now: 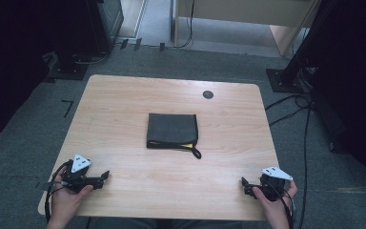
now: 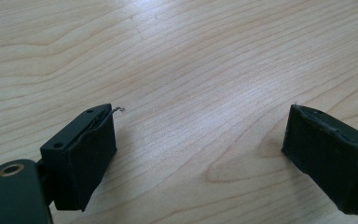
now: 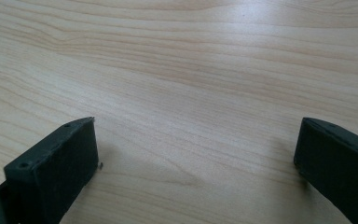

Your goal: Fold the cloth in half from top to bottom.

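The folded dark cloth lies flat mid-table, ahead of both grippers and well apart from each. It sits forward and inward of the left gripper and of the right gripper, about equally far from the 2. Both have jaws spread wide, nothing between them, over bare wooden table; its long edges run across.

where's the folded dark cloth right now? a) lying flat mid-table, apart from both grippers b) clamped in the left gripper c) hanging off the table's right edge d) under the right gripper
a: the folded dark cloth lies flat in the middle of the table, while the left gripper and right gripper sit open near the front edge, well apart from it.
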